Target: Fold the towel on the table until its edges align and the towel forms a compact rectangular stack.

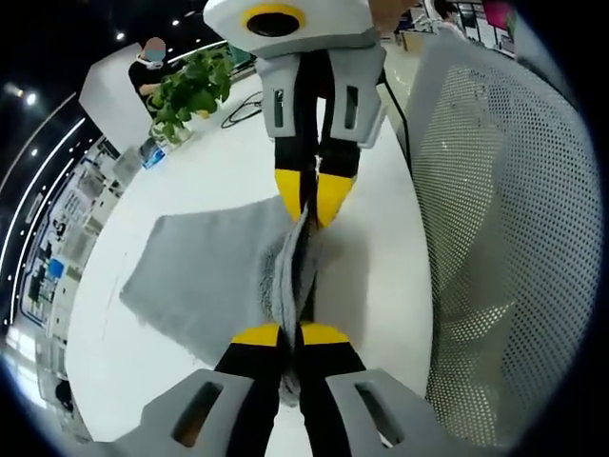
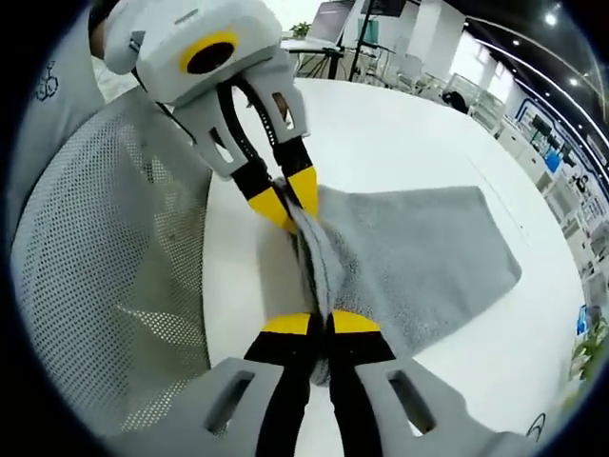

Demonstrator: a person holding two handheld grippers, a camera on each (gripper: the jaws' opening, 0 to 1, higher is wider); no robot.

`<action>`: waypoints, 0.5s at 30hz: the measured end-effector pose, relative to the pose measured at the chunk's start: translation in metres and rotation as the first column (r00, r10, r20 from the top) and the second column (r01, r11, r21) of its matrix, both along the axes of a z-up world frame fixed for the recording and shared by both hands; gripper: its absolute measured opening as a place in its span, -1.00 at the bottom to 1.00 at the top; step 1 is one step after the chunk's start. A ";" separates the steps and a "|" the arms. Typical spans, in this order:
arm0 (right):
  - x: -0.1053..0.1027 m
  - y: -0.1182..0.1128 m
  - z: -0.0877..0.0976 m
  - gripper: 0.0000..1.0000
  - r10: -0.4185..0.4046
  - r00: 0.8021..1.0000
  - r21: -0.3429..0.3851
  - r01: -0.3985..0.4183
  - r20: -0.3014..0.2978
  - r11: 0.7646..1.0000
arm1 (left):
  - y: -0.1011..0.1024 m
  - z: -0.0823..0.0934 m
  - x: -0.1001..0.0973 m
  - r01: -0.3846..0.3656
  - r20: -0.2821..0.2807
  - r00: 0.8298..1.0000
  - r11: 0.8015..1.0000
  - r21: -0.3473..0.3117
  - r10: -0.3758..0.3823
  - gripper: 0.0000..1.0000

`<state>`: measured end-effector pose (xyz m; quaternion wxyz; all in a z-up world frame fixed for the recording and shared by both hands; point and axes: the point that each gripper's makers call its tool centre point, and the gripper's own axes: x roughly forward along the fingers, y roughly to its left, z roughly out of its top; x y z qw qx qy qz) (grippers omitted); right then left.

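Both tongs, left [image 1: 290, 335] and right [image 2: 321, 326], pinch the towel [image 1: 205, 281] edge at frame centre; uneven tension could slip a corner, misaligning the fold.

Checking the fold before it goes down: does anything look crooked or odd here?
Both grippers, left and right, pinch one bunched edge of the towel. The rest lies slanted on the table, its outline uneven, edges not aligned yet. Nothing looks damaged.

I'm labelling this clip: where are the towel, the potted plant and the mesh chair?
towel [image 1: 205, 276]: left gripper view, flat grey part on the table.
potted plant [image 1: 190, 90]: left gripper view, its leaves.
mesh chair [image 2: 105, 248]: right gripper view, mesh back.
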<state>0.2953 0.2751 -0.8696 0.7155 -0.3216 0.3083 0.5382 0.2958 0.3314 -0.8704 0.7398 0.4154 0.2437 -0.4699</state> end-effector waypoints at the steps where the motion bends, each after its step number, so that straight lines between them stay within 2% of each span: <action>1: 0.001 0.000 0.001 -0.95 -0.004 1.000 0.003 0.004 0.004 1.000 | 0.000 0.001 0.000 0.003 0.006 1.000 1.000 0.003 -0.003 -0.89; 6: 0.004 0.002 0.007 -0.95 -0.020 1.000 0.015 0.019 0.018 1.000 | 0.001 0.001 -0.002 0.000 0.018 1.000 1.000 0.012 0.000 -0.83; 10: 0.007 0.002 0.012 -0.95 -0.036 0.999 0.023 0.035 0.023 0.999 | 0.001 0.004 -0.006 -0.027 0.008 1.000 0.999 -0.040 0.027 -0.72; 15: 0.010 0.003 0.017 -0.95 -0.045 0.999 0.037 0.044 0.022 0.998 | 0.005 0.002 -0.005 -0.055 0.008 0.998 0.998 -0.045 0.055 -0.66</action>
